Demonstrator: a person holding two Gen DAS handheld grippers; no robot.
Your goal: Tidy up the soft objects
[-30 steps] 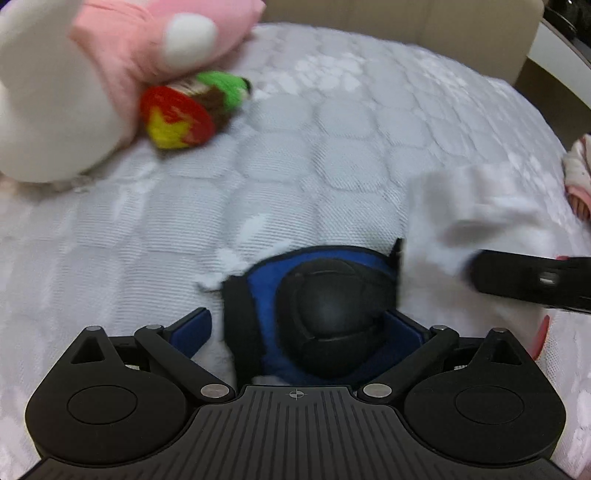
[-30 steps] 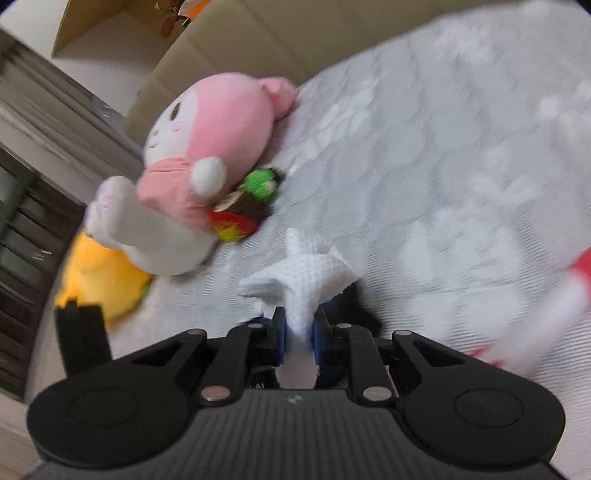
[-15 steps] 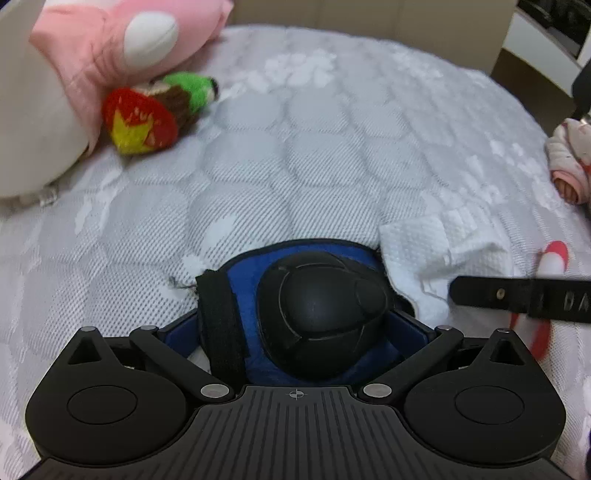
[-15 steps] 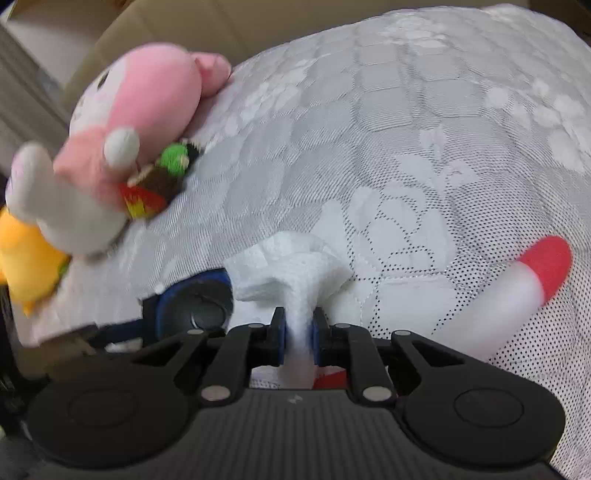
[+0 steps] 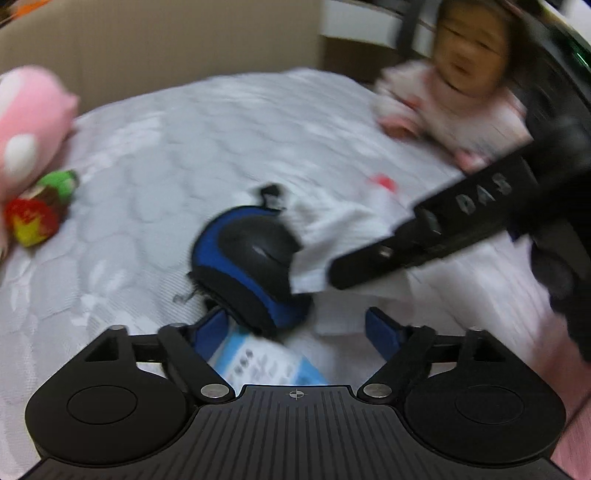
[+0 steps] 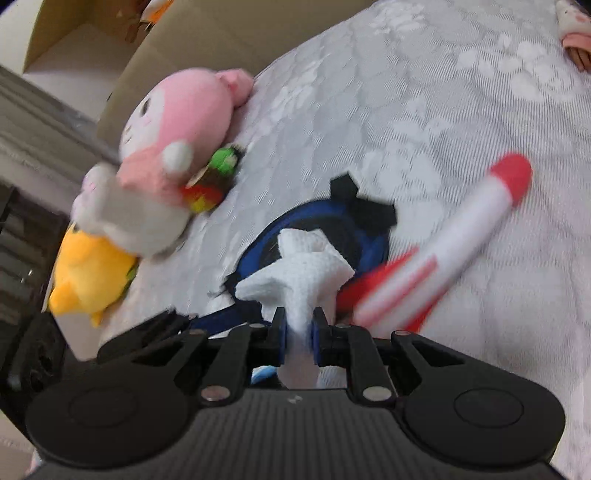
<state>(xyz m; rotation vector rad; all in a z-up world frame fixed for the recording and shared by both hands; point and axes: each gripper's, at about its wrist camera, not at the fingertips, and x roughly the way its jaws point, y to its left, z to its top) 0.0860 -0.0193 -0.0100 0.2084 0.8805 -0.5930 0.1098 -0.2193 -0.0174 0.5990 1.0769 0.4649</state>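
A blue and black knee pad point(image 5: 247, 258) point(image 6: 354, 225) lies on the white quilted bed point(image 5: 184, 147), just ahead of my left gripper point(image 5: 299, 328). That gripper stands open; its left blue pad is close to the knee pad's near edge. My right gripper point(image 6: 299, 328) is shut on a crumpled white tissue point(image 6: 299, 266) and holds it over the knee pad. In the left wrist view the right gripper point(image 5: 332, 273) comes in from the right, with the tissue point(image 5: 325, 229) beside the knee pad. A red and white rocket toy point(image 6: 443, 251) lies to the right.
A pink and white plush point(image 6: 173, 147), a yellow plush point(image 6: 88, 273) and a small red and green toy point(image 5: 37, 210) lie at the left. A cardboard box point(image 6: 184, 29) stands behind. A child point(image 5: 461, 103) leans on the bed's far right edge. A light blue packet point(image 5: 258, 362) lies under my left gripper.
My left gripper drew back and tilted up, so the knee pad now lies ahead of its fingers. The right gripper carried the tissue over the knee pad. The child came into view.
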